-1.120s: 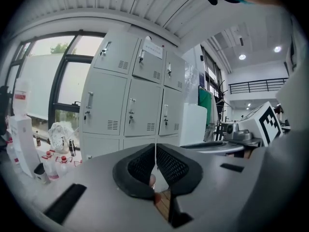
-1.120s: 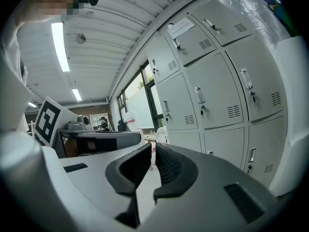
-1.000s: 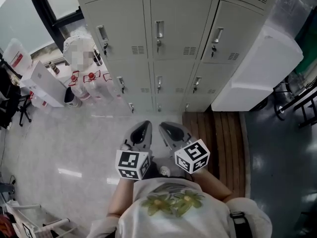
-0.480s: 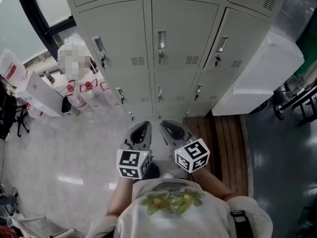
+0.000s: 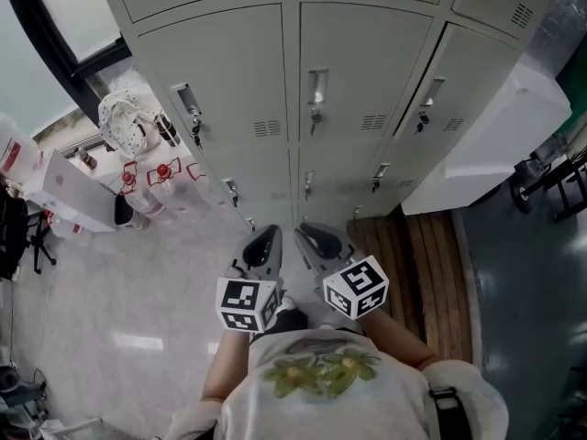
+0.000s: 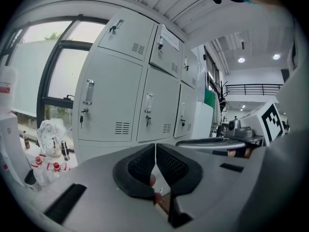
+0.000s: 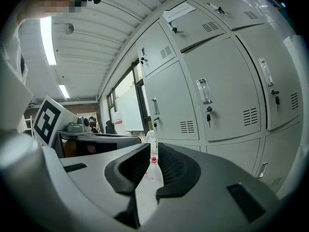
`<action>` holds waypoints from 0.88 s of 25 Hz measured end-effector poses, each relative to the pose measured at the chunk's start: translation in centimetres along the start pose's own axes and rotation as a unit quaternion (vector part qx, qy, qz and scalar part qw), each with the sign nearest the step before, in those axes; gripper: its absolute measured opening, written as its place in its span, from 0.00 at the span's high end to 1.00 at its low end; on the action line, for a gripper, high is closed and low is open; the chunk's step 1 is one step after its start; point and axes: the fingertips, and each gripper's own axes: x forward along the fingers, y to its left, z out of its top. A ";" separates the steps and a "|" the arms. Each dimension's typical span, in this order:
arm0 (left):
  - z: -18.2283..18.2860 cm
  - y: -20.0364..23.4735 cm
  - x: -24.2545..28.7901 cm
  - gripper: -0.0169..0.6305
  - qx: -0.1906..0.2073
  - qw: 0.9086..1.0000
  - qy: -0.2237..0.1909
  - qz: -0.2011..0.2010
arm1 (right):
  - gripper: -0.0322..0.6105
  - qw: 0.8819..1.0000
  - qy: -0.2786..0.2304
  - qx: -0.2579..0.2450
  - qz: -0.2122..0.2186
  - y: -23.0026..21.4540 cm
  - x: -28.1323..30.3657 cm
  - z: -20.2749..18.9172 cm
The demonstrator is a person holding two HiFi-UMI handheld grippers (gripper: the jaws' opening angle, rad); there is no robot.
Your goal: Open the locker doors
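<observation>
A bank of grey lockers (image 5: 248, 71) stands ahead of me with every door shut. The middle door (image 5: 358, 62) has a vertical handle (image 5: 317, 85) with a key under it. Its neighbours have like handles on the left (image 5: 186, 99) and on the right (image 5: 431, 92). A lower row of doors (image 5: 330, 177) is shut too. My left gripper (image 5: 266, 241) and right gripper (image 5: 308, 236) are held side by side in front of my chest, short of the lockers and touching nothing. Both are shut and empty, as the left gripper view (image 6: 155, 151) and the right gripper view (image 7: 154, 153) show.
A white cabinet (image 5: 495, 126) stands against the lockers on the right, with wooden slats (image 5: 417, 264) on the floor before it. At the left are a white bag (image 5: 124, 122), red-capped bottles (image 5: 163, 177) and white boxes (image 5: 73, 186). Chair legs (image 5: 550, 177) show far right.
The lockers have drawn nearer and fill more of the head view. Both grippers stay shut, side by side, carried toward the lockers along with me.
</observation>
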 end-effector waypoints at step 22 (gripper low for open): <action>0.9 6.6 5.3 0.93 -0.026 0.997 -0.007 -0.075 | 0.81 0.995 -0.029 -0.018 -0.098 -4.8 6.6 3.6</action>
